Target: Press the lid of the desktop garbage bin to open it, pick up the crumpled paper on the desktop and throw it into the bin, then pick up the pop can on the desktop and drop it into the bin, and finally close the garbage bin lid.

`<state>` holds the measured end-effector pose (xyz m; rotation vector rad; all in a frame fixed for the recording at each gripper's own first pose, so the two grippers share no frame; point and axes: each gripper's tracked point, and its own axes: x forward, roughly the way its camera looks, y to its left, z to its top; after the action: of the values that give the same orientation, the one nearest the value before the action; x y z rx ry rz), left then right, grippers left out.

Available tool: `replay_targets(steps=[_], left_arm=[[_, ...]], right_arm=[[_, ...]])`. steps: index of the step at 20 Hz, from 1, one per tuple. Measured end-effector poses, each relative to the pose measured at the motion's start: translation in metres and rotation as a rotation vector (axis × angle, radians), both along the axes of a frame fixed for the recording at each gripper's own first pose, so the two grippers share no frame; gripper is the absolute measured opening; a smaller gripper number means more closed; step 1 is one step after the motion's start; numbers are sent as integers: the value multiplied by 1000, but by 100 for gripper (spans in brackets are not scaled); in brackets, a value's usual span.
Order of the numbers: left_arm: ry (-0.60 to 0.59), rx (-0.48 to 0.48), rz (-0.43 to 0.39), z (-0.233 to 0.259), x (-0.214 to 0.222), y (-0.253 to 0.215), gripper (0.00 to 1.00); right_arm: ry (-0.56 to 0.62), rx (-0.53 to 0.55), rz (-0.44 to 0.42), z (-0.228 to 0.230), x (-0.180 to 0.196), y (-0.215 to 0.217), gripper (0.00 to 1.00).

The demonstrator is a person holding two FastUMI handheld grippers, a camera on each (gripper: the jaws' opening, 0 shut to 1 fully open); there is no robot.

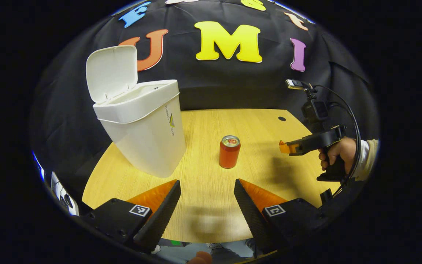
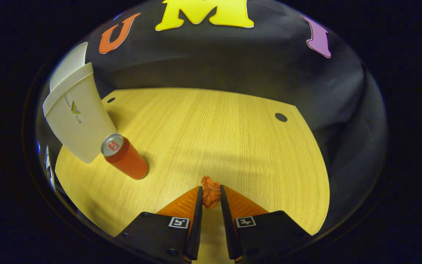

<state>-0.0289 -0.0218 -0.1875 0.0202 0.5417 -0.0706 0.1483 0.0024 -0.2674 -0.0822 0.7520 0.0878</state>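
Right gripper view, lower centre: crumpled paper (image 2: 210, 195) sitting pinched between the fingertips of the right gripper (image 2: 210, 200), jaws drawn nearly together on it, both fingers (image 2: 195, 209) pressing its sides, wad poking out past the tips — likely held so far forward to be dropping free once over the bin. Seemingly raised off the desktop (image 2: 214, 128), though hard to be telling for sure. Pop can (image 2: 125, 157) standing upright at left of frame, just beside the garbage bin (image 2: 77, 121), apart from the paper and waiting for its turn. Left gripper view: bin (image 1: 145, 128) at upper left with lid (image 1: 111, 71) tipped up and back, mouth gaping, so opening step judged done and paper throw under way. Can (image 1: 229, 151) at centre, near the bin's right side, not touching. Left gripper (image 1: 207, 200) at the bottom edge, jaws spread wide, gripping nothing, idling low over the wood, probably keeping out of the way. Right gripper (image 1: 286, 146) at right of frame, gripped by a hand (image 1: 337, 152) with a pale sleeve, cable looping behind. Light wood-grain desktop (image 1: 203, 172) with rounded corners and a small dark hole near the far right; black cloth wall closing off the back.
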Motion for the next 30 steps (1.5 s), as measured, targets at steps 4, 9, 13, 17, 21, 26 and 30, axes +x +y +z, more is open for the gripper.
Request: replay_targets(steps=[4, 9, 13, 17, 21, 26, 30], left_arm=[[-52, -6, -18, 15, 7, 11, 97], [-91, -21, -7, 25, 12, 43, 97], [-119, -32, 4, 25, 8, 76, 97], [-116, -59, 38, 20, -2, 113, 97], [-92, -62, 95, 9, -12, 151, 98], [-59, -65, 144, -4, -20, 175, 97], [-58, -57, 152, -4, -25, 180, 97]], right_arm=[[-124, 33, 22, 87, 9, 28, 31], [-273, 74, 77, 183, 20, 83, 29], [-351, 108, 179, 234, 27, 159, 31], [-394, 138, 326, 256, 31, 258, 31], [-392, 142, 451, 250, 26, 349, 31], [-355, 148, 544, 228, 14, 425, 31], [-355, 129, 569, 219, 16, 443, 36]])
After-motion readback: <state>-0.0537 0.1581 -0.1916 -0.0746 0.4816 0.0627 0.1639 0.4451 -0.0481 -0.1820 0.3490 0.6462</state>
